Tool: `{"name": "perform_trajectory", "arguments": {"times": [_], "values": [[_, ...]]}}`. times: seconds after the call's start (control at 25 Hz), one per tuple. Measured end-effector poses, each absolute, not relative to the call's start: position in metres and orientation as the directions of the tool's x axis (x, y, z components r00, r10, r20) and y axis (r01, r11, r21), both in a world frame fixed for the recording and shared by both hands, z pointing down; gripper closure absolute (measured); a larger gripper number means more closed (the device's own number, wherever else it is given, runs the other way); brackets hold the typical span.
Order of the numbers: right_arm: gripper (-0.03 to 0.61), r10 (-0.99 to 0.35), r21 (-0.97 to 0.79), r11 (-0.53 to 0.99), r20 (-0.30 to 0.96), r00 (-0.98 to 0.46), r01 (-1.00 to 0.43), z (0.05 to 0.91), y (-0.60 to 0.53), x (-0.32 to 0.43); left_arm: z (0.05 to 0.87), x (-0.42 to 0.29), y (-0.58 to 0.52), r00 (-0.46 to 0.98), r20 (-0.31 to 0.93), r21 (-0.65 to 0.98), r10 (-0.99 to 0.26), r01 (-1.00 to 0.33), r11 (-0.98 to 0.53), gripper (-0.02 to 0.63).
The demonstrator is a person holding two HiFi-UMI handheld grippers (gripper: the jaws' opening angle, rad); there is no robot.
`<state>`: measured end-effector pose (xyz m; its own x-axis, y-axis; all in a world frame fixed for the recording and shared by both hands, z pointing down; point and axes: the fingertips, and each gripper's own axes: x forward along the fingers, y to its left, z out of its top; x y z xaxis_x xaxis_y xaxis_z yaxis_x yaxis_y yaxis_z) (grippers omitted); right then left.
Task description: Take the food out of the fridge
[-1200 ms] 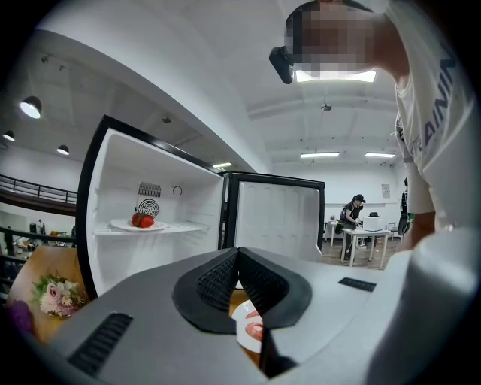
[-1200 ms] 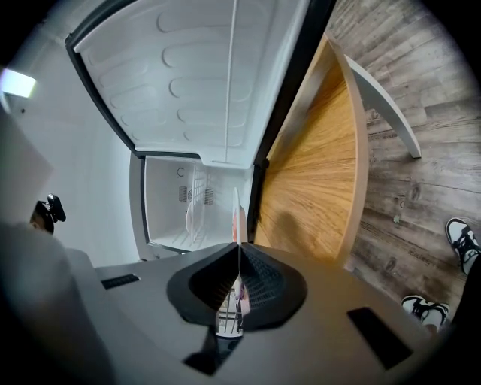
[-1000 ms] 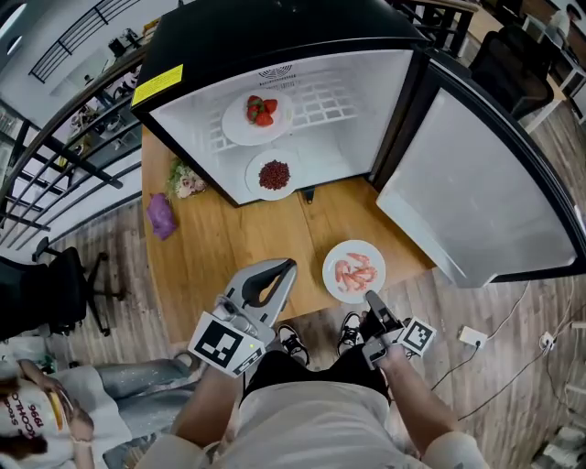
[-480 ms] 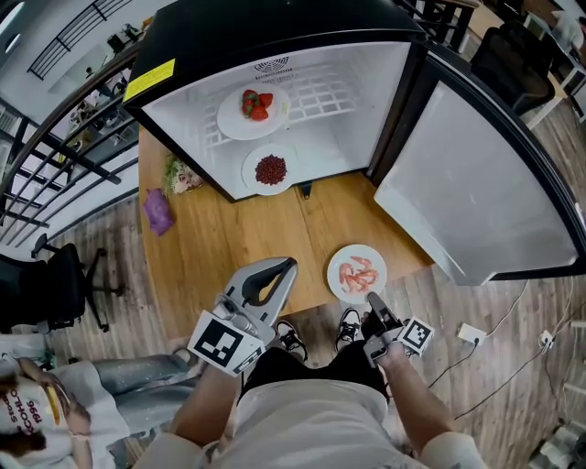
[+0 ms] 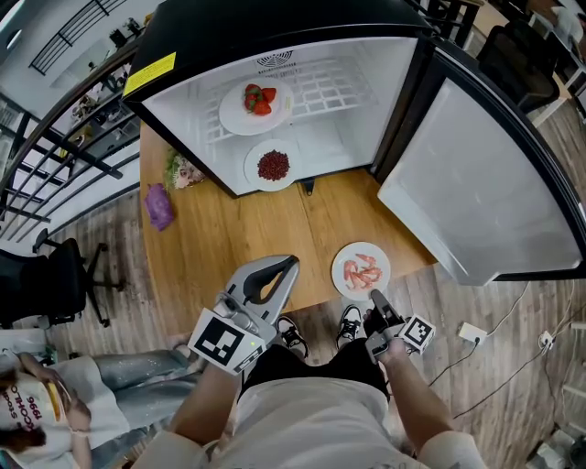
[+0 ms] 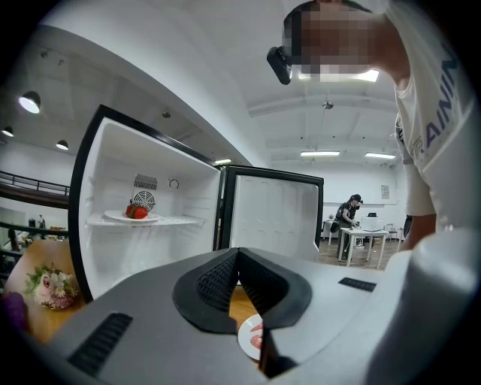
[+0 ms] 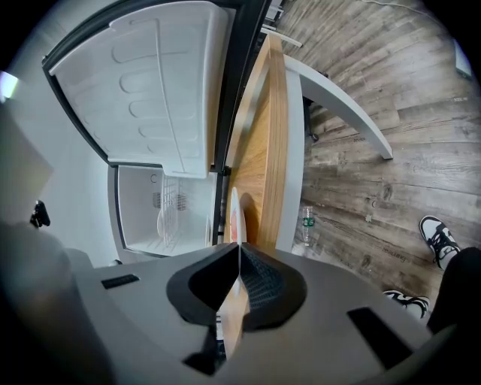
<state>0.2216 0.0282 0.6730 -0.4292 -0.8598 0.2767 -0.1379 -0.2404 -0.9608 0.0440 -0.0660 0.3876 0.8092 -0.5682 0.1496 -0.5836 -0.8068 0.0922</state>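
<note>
The small black fridge w/ a white inside stands open at the top of the head view, on a light brown wooden table. Its white door swings out to the right. Inside, a white round plate of red strawberries sits on the wire shelf, upper mid frame. Just below it, on the fridge floor, is a white round plate of small dark red bits.

One food is out already: a white round plate of pink shrimp is on the table, lower right of mid frame, near the table's front edge. The grey right claw is at that plate's near rim. In the right gripper view its jaws are almost fully together w/ the thin white rim pinched between them, so it has hold of the shrimp plate.

The grey left claw hangs over the table near its front edge, lower mid frame, well apart from all 3 plates. Its jaws are pressed together & hold nothing.

A purple lump & a small bunch of flowers lie on the table at the left, beside the fridge.
</note>
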Motion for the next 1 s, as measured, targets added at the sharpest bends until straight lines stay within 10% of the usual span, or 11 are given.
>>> {"name": "perform_trajectory", "arguments": {"times": [1.0], "values": [[0.486,-0.842,-0.937,-0.303,0.348,-0.411,-0.172,0.682,0.026,0.228,0.384,0.041,-0.064,0.826,0.118,0.101,-0.551,-0.562,-0.821,0.606]]}}
